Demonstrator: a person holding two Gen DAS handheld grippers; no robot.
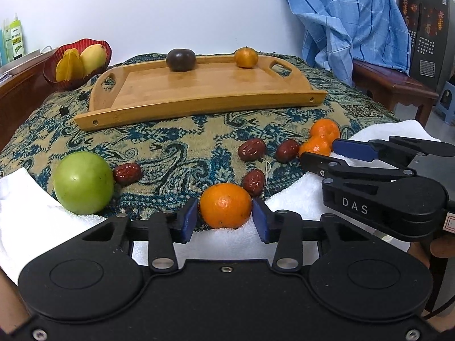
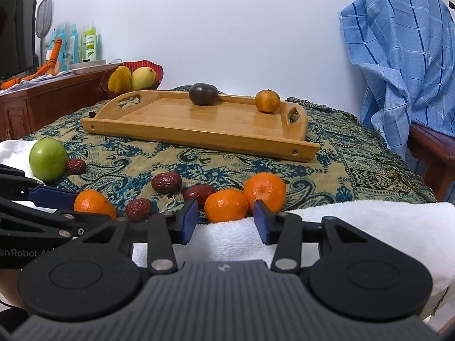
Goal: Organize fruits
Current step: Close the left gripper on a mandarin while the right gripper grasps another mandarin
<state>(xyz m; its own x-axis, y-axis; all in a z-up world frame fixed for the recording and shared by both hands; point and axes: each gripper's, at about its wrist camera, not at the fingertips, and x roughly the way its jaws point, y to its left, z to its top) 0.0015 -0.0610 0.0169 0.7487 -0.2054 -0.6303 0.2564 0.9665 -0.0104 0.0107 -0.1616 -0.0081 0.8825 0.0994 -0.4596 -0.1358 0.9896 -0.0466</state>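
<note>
Watch, near left, for the orange (image 1: 225,205) slipping from the left tool (image 1: 224,218), part-open astride it with its grip impossible to confirm, and, rightward, for the open, empty right tool (image 2: 226,214) knocking two touching oranges (image 2: 264,189) short of the far tray (image 1: 199,105).

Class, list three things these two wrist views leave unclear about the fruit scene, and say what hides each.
1. Left wrist view: whether the left hand-held gripper touches the round orange mandarin; its blue pads flank it closely.
2. Both views: contents of the red glass bowl below the rim; its wall hides them.
3. Right wrist view: labels on the green and blue bottles; too small.
</note>
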